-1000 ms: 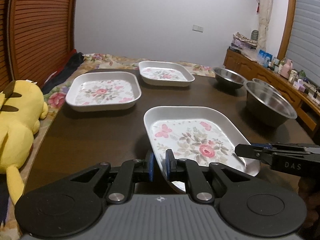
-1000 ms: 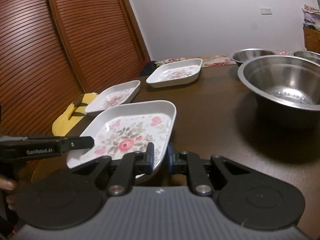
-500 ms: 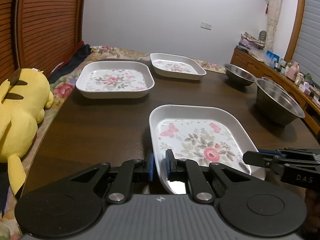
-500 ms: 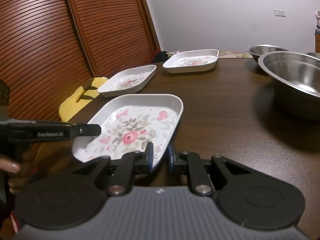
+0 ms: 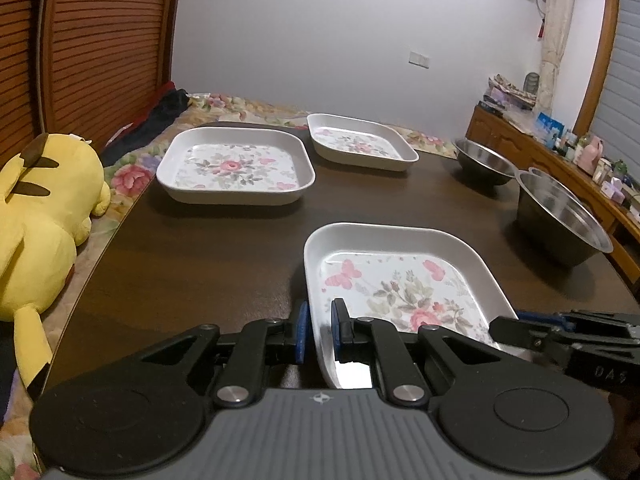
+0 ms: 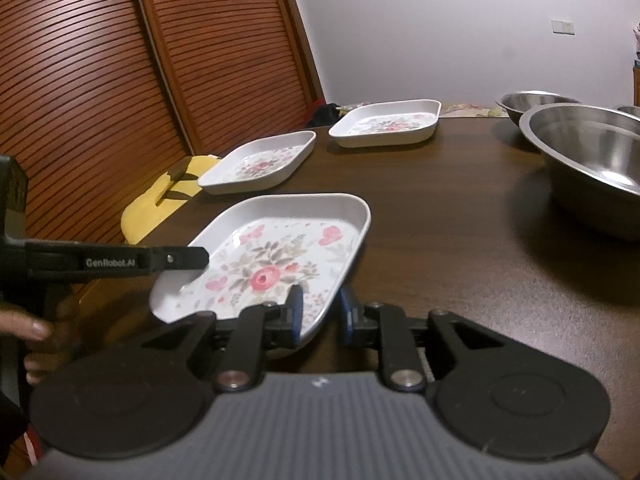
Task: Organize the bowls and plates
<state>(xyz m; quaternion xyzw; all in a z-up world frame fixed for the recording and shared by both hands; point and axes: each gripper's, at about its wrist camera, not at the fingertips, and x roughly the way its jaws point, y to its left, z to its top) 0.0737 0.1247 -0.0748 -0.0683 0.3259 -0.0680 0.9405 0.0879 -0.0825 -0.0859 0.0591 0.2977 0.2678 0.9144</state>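
Observation:
A white square plate with a rose print [image 5: 400, 288] lies on the dark wooden table [image 5: 200, 260], nearest to me. My left gripper [image 5: 320, 320] is shut on its near-left rim. In the right wrist view the same plate [image 6: 276, 264] has its near-right rim between the jaws of my right gripper [image 6: 320, 304], which are opening; a gap shows between the outer pad and the rim. The left gripper's finger [image 6: 176, 258] reaches in from the left there. Two more floral plates [image 5: 236, 168] [image 5: 360, 144] sit farther back.
A large steel bowl [image 5: 560, 216] and a smaller one [image 5: 484, 164] stand on the table's right side. A yellow plush toy [image 5: 40, 208] lies beyond the left edge on a floral cover. A hand [image 6: 32, 328] holds the left gripper. A sideboard with small items lines the right wall.
The right gripper's jaws have spread apart around the plate's rim. The left gripper has kept its grip on the plate. Both views have tilted slightly.

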